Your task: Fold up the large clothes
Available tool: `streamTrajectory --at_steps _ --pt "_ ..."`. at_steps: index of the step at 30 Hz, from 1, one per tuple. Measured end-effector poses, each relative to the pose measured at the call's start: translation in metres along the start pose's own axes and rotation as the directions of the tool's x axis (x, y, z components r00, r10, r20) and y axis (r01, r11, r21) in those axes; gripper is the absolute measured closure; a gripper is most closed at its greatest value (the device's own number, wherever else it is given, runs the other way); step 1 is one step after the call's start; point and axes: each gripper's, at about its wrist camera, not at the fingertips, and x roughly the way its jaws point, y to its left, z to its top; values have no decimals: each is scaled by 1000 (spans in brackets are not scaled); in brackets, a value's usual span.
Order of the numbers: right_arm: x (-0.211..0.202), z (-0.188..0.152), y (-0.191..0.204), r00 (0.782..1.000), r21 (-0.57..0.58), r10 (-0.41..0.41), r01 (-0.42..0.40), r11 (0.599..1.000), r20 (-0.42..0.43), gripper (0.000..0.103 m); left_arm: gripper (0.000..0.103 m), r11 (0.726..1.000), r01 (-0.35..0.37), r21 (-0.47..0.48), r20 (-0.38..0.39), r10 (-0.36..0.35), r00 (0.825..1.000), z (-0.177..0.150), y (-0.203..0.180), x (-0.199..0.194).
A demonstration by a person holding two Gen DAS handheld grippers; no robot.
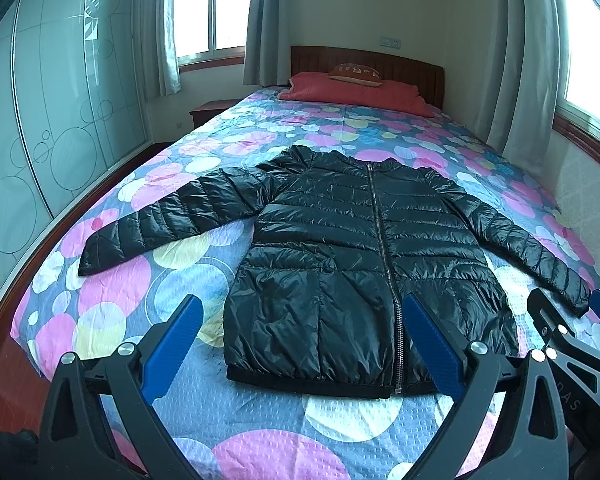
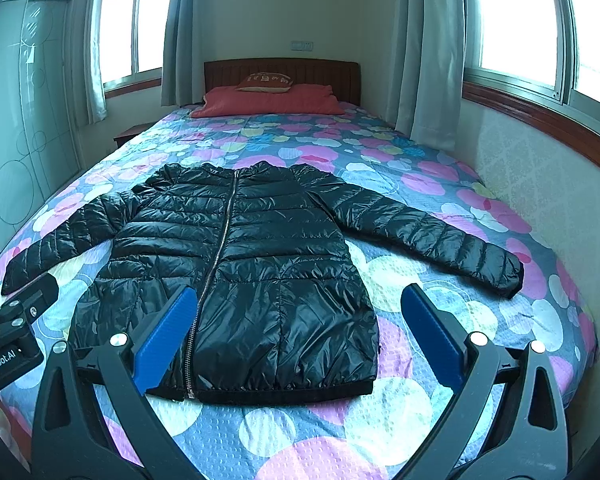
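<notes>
One black puffer jacket (image 1: 340, 248) lies flat and zipped in the middle of the frame, both sleeves spread, on the bed's circle-print cover (image 1: 112, 288). The left gripper (image 1: 302, 346) hovers low over the hem, its blue fingers spread wide, holding nothing. The right gripper (image 2: 300, 340) hangs alike, wide and empty. One red pillow (image 2: 268, 100) sits upper center under one small cushion (image 2: 265, 81).

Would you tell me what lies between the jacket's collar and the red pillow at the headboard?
Only bare patterned bedspread lies between the black jacket and the red pillow; both wrist views show it.
</notes>
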Motion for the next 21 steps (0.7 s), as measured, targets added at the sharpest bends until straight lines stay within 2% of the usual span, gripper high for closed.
streamTrajectory --at_steps 6,9,14,17,18,20,21 --pt "5 -5 2 1000 10 6 -6 1000 -14 2 4 1000 -7 -8 -18 7 1000 -10 5 9" --pt "21 -10 -1 999 34 26 -24 999 -45 2 4 999 -38 -33 -39 37 999 -10 15 24" --pt "60 -11 -39 994 145 45 -30 989 -103 2 4 987 -123 -107 -113 111 987 -1 47 67" --pt "87 -11 -74 990 230 37 -6 973 -134 2 4 961 -230 -153 -129 211 969 1 78 97" --pt "99 -11 -90 989 262 36 2 965 -142 4 4 952 -260 -165 -139 238 961 2 86 105" --pt "114 -11 -111 988 306 27 22 952 -155 24 4 925 -323 -202 -153 296 943 1 108 120" --pt "127 -12 -134 986 348 11 49 936 -168 33 4 913 -347 -214 -162 318 934 1 115 126"
